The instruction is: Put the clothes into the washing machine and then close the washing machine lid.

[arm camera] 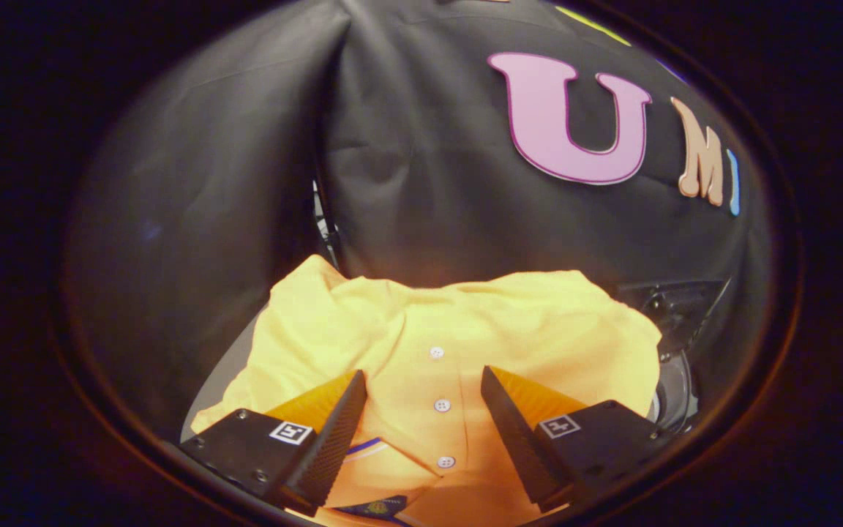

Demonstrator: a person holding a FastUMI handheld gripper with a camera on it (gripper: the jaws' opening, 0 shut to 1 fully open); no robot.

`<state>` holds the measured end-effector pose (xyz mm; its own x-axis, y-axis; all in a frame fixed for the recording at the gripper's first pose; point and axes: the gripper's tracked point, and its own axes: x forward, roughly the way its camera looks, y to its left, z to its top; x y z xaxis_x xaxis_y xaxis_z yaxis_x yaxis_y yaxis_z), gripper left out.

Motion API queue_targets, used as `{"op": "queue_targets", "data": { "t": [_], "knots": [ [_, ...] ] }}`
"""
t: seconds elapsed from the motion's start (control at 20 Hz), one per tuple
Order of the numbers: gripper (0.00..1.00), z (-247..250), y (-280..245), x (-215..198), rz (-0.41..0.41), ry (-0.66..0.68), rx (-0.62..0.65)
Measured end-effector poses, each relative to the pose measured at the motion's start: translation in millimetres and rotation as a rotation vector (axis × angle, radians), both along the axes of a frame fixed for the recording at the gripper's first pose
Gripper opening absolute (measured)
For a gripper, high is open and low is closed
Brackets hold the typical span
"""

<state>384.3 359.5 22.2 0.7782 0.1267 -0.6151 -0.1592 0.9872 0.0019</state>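
Observation:
A yellow buttoned shirt (pixel 531 322) lies crumpled just ahead of and under my fingers, on a grey surface (pixel 227 366). Its button placket with three white buttons (pixel 442 405) runs between the two fingers. My gripper (pixel 423 375) is open, its fingers spread wide to either side of the placket and low over the cloth. Whether the fingertips touch the fabric is unclear. To the right of the shirt, a dark lid-like part (pixel 674 304) and a round rim (pixel 674 395) of the washing machine show past the cloth.
The black cloth wall of the booth (pixel 421 183) rises close behind the shirt, with a fold and a gap at its left corner (pixel 323 219). The grey surface edge shows to the left of the shirt.

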Motion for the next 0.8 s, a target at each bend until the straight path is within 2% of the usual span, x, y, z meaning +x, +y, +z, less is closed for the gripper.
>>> {"op": "queue_targets", "data": {
  "t": [0.05,0.2,0.25,0.3,0.35,0.4,0.45,0.8],
  "knots": [
    [0.79,2.0,0.6,7.5,0.005,-0.028,0.012],
    [0.25,-5.9,-2.5,10.4,0.043,0.002,0.052],
    [0.16,-4.3,-4.4,6.8,0.04,0.004,0.077],
    [0.08,-0.7,2.4,1.6,0.084,-0.004,0.114],
    [0.06,6.1,6.7,-2.2,0.146,-0.02,0.152],
    [0.04,23.3,1.3,-4.0,0.17,-0.065,0.179],
    [0.03,42.7,-5.1,1.6,0.17,-0.133,0.207],
    [0.02,138.7,-49.6,-24.2,0.156,-0.263,0.179]
  ]
}}
